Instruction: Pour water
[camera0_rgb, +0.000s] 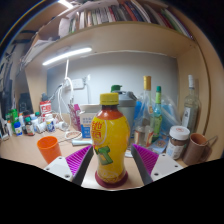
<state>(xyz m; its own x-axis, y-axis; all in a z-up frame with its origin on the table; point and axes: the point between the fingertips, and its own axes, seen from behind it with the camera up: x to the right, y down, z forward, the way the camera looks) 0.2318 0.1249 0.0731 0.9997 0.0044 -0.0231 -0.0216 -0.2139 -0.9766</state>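
Note:
A yellow drink bottle (110, 135) with an orange cap and a green label stands upright on a dark red coaster (110, 181) on the wooden desk (25, 152). My gripper (110, 152) is open around it. The bottle stands between the fingers, with a narrow gap showing at each purple pad (78, 158). An orange cup (48, 149) stands on the desk, left of the left finger and a little beyond it.
Behind the bottle stand a clear bottle (147, 105), a green bottle (157, 110) and a glass bottle (190, 105). A white-lidded jar (179, 141) and a mug (197, 147) sit to the right. Small bottles (25, 124) crowd the back left. A bookshelf (120, 15) hangs overhead.

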